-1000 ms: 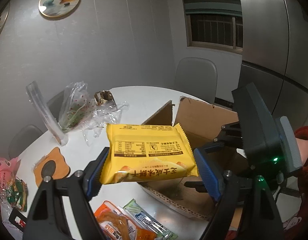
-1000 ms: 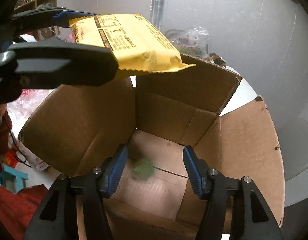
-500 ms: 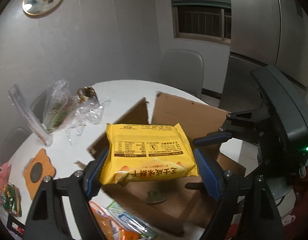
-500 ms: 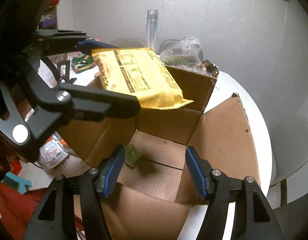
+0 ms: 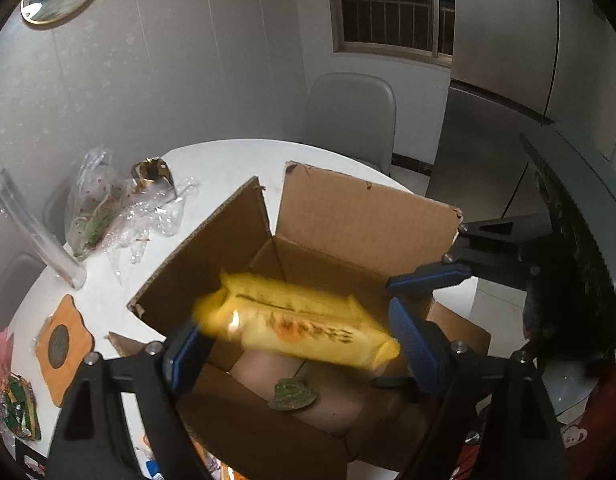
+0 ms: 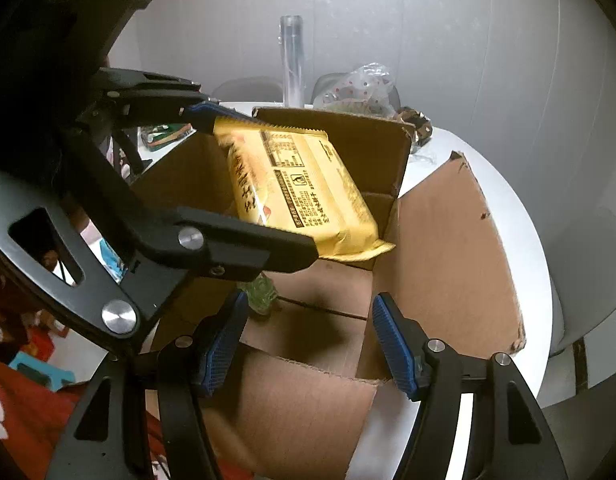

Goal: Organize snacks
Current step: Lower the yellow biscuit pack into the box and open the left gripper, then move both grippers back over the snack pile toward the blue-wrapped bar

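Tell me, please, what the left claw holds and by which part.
Probably nothing: the left claw has just been opening its jaws, and the packet, blurred between them, seems to be dropping into the box.

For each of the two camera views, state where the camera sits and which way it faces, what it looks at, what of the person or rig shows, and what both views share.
Left wrist view: sits on the left gripper, looking down into the cardboard box; the yellow snack packet is blurred between its opening jaws; a red sleeve shows.
Right wrist view: sits on the right gripper, open and empty, facing the box from the opposite side; the left gripper crosses it.
Shared: box, packet, small green item on the box floor, white table.
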A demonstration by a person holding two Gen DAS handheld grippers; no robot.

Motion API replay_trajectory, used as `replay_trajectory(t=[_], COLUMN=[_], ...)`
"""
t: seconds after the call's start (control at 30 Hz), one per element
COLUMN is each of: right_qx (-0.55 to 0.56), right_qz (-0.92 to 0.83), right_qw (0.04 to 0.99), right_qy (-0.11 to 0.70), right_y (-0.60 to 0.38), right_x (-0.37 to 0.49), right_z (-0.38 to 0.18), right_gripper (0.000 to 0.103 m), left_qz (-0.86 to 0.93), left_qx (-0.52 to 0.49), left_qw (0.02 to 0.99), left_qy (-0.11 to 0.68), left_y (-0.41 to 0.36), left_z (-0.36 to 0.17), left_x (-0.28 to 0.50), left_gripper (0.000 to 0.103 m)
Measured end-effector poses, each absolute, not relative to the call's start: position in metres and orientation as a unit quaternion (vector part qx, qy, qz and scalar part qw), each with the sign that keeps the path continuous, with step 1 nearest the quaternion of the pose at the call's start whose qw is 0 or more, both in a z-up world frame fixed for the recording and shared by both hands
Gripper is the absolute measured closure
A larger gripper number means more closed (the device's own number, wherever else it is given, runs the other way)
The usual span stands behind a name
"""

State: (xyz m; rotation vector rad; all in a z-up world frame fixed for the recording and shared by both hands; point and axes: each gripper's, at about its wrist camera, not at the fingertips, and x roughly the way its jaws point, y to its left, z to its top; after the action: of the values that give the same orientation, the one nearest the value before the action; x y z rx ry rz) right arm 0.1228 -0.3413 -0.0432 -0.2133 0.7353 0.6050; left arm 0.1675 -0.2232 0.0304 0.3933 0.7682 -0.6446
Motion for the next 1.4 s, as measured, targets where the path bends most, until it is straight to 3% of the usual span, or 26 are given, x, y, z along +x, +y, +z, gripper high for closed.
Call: replay_trajectory(t=[0.37,0.47,0.7,1.03,1.4], right_qx=[-0.093,-0.091,-0.089,-0.125,-0.127], right_qz=[0.300,0.309,0.370,0.442,0.449], right_qw=[0.885,0.889,0.887,0.852,0.814], right_qy=[0.344,0.325,0.263,0.253,0.347], right_y=[-0.338,-0.334,-0.297,-0.195,-0.114], right_x=[0.115,0.109,0.079,0.044,0.078], right_z=[-0.036,-0.025,0.006,-0.005,-0.081], right_gripper=[0.041,0.041,0.041,0.041,0.041], left_qz=[-0.289,-0.265,-0.175,-0.065,-0.053], left_qx=[0.184,0.158,0.120,0.069,-0.003], left_qw=[0.872,0.897,0.937,0.954,0.947], left_qy=[0.349,0.317,0.278,0.283,0.318], left_y=[-0.206,-0.175,-0.092,0.009,0.064], left_z=[0.048,0.069,0.086,0.035,-0.026], left_x=[0.159,0.146,0.109,0.071,0.067], left_gripper=[0.014,0.001,0.001,0.001,0.001])
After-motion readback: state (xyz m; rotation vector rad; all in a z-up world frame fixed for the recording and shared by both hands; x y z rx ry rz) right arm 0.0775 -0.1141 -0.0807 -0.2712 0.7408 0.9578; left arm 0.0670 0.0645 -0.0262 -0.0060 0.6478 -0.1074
